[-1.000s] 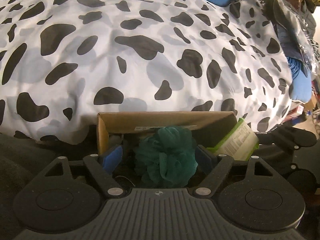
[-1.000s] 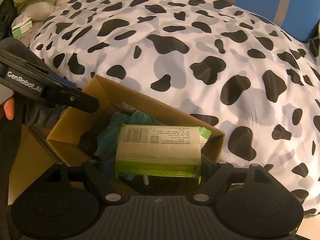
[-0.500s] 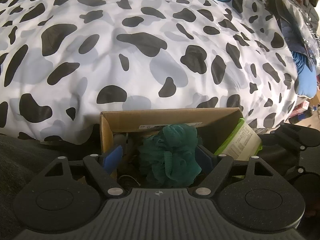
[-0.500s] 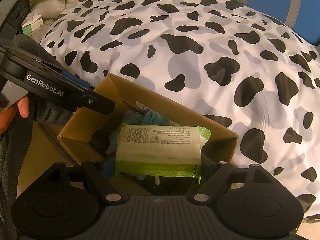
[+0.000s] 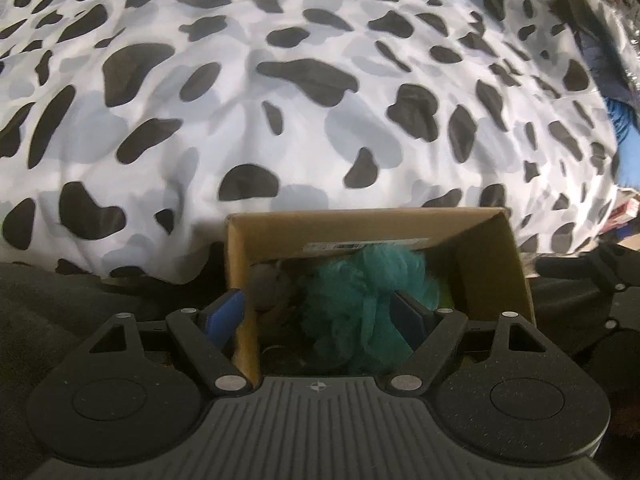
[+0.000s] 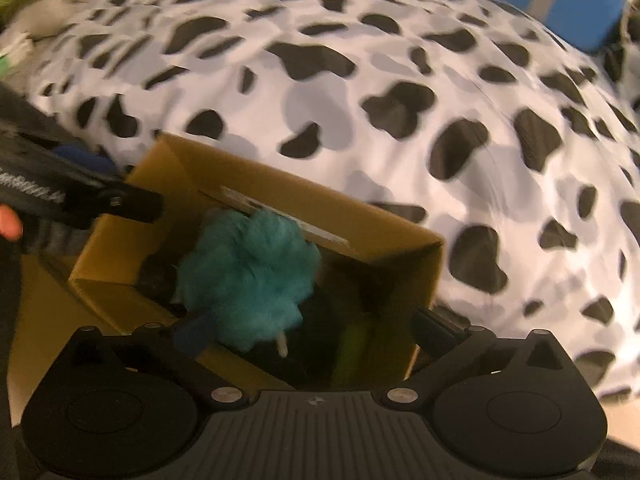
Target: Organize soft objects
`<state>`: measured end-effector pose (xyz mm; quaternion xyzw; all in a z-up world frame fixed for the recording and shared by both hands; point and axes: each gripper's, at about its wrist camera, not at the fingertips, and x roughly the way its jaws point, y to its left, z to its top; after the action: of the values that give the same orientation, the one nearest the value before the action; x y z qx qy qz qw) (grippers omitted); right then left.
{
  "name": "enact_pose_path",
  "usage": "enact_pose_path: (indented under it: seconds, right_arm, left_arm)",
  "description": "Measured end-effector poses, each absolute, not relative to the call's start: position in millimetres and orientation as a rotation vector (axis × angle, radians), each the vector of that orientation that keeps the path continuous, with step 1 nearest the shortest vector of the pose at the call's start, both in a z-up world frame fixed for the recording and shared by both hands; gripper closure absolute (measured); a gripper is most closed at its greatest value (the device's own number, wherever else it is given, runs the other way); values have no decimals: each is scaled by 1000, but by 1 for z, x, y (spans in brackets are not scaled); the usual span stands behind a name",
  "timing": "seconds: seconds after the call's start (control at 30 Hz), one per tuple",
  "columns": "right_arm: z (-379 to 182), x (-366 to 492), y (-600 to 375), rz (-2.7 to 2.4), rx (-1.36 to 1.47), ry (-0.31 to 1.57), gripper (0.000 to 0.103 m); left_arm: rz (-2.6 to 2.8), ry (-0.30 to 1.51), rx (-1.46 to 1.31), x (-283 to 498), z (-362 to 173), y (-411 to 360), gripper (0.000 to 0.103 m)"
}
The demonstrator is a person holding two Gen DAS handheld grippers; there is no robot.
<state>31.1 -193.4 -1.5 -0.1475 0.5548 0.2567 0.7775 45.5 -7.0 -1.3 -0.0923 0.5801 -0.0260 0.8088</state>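
While your right gripper [image 6: 316,330] has just been opening, jaws now wide apart with nothing pressed between them, a green packet [image 6: 352,350] lies blurred, low in the cardboard box [image 6: 384,236]. Teal bath pouf [image 5: 360,292] is fluffy, sits in the box middle; your left gripper [image 5: 320,316] straddles it, jaws apart, right pad touching the mesh, left pad outside the box wall. Box backs against the cow-print duvet [image 5: 280,92], little spare room inside
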Motion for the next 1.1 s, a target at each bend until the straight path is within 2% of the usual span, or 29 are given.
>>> enact_pose_path:
  seconds: [0.2, 0.33, 0.43, 1.1]
  right_arm:
    - [-4, 35, -200, 410, -267, 1262, 0]
    - [-4, 32, -203, 346, -246, 1286, 0]
    - [-7, 32, -201, 324, -248, 1309, 0]
    - [-15, 37, -200, 309, -261, 1336, 0]
  left_arm:
    - [-8, 1287, -147, 43, -8, -4, 23]
    - [25, 1311, -122, 40, -13, -3, 6]
    - [28, 1327, -124, 40, -15, -2, 0]
    - [71, 1321, -44, 45, -17, -13, 0]
